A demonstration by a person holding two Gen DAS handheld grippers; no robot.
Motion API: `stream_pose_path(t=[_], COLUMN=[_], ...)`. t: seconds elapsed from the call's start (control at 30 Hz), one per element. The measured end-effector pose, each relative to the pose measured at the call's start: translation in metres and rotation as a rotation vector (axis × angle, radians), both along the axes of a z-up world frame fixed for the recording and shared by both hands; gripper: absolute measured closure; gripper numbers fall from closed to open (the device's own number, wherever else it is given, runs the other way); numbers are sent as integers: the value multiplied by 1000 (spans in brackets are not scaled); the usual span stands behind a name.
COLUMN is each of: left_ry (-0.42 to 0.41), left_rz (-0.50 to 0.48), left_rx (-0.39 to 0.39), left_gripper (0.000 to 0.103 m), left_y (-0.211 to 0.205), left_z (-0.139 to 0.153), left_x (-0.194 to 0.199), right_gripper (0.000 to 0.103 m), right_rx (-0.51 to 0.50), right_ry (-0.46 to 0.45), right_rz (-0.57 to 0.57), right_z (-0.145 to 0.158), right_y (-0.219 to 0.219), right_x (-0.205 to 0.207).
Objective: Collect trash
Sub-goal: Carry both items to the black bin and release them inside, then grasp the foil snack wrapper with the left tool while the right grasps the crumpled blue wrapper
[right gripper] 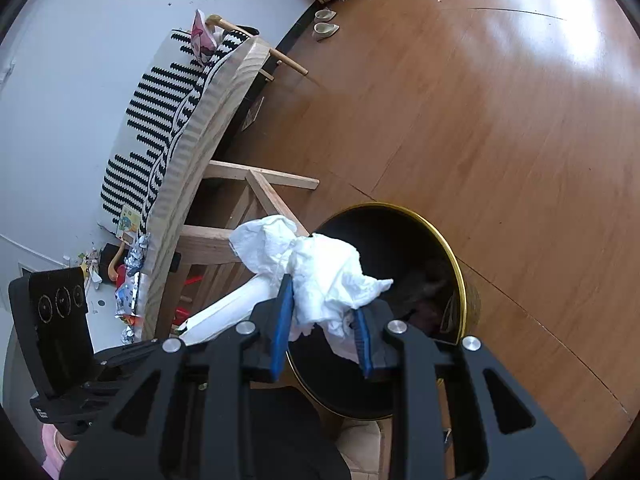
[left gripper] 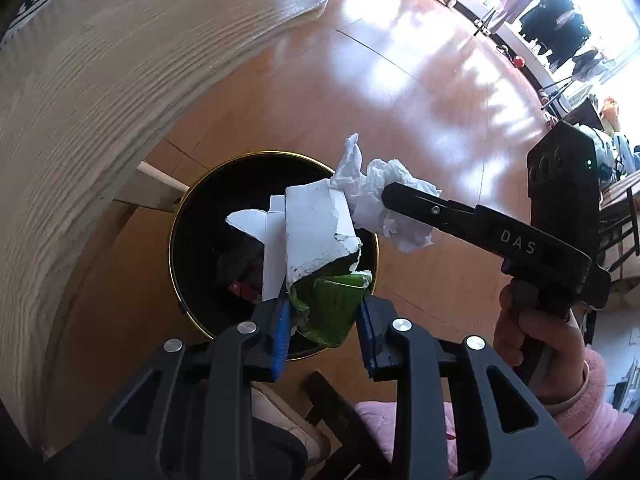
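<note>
A black trash bin with a gold rim [left gripper: 188, 208] stands on the wooden floor beside the table; it also shows in the right wrist view [right gripper: 460, 264]. My left gripper [left gripper: 326, 320] is shut on a torn green and white carton [left gripper: 320, 240] and holds it over the bin's mouth. My right gripper [right gripper: 322, 320] is shut on a crumpled white tissue [right gripper: 320, 272] just above the bin. In the left wrist view the right gripper [left gripper: 404, 200] holds the tissue [left gripper: 372, 188] right next to the carton. The carton's white end [right gripper: 228, 308] shows left of the tissue.
A wooden table top [left gripper: 100, 100] curves along the left, with its legs [right gripper: 256, 184] next to the bin. Foil wrappers and scraps [right gripper: 130, 284] lie at the table's edge. Some dark trash [left gripper: 240, 276] lies inside the bin. The wooden floor [right gripper: 480, 120] spreads to the right.
</note>
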State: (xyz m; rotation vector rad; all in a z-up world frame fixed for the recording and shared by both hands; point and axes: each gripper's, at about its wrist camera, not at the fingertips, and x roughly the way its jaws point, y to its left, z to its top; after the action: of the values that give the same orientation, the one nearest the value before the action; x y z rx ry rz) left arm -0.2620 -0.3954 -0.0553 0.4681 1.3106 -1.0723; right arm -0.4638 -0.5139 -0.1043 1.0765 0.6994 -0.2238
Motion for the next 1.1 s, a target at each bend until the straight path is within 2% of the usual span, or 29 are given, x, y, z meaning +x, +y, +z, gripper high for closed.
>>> stream_pose_path(t=[0.03, 0.07, 0.1, 0.13, 0.17, 0.27, 0.4, 0.47, 0.57, 0.63, 0.73, 0.83, 0.9, 1.0, 1.03, 1.1], left_ry=[-4, -10, -13, -14, -18, -18, -29, -84, -112, -126, -181, -286, -338, -429, -439, -452], left_rz=[8, 15, 22, 26, 31, 4, 4, 40, 82, 90, 146, 311, 481, 781, 836, 1040], left_rx=[-4, -5, -6, -9, -22, -64, -107, -195, -350, -392, -437, -426, -406, -295, -274, -216], left_gripper=[70, 61, 53, 30, 14, 10, 10, 10, 9, 9, 7, 6, 6, 6, 6, 6], left_y=[1, 2, 2, 4, 6, 7, 13, 24, 47, 64, 114, 187, 257, 372, 392, 466], left_z=[0, 2, 2, 3, 5, 16, 27, 54, 103, 126, 155, 166, 164, 148, 145, 131], left_x=[1, -1, -1, -2, -3, -10, -14, -13, -4, 6, 38, 86, 121, 172, 180, 206], right_gripper=[75, 68, 56, 22, 9, 7, 7, 7, 7, 7, 7, 7, 7, 7, 7, 7], right_rx=[9, 26, 51, 80, 105, 126, 62, -22, -161, -228, -283, -339, -375, -461, -477, -520], right_ry=[-1, -2, -5, 4, 11, -5, 35, 71, 138, 150, 127, 103, 85, 44, 35, 9], right_rz=[-6, -16, -23, -29, -34, -54, -163, -170, -139, -122, -101, -42, 13, 126, 157, 266], right_z=[1, 0, -2, -5, -7, -7, 2, 11, 24, 35, 51, 70, 86, 118, 126, 144], right_y=[-2, -3, -5, -7, -9, -7, -11, -10, -4, 3, 14, 31, 43, 70, 77, 100], right_x=[-5, -7, -5, -5, -3, -6, -17, -18, -11, -2, 15, 37, 60, 108, 121, 156])
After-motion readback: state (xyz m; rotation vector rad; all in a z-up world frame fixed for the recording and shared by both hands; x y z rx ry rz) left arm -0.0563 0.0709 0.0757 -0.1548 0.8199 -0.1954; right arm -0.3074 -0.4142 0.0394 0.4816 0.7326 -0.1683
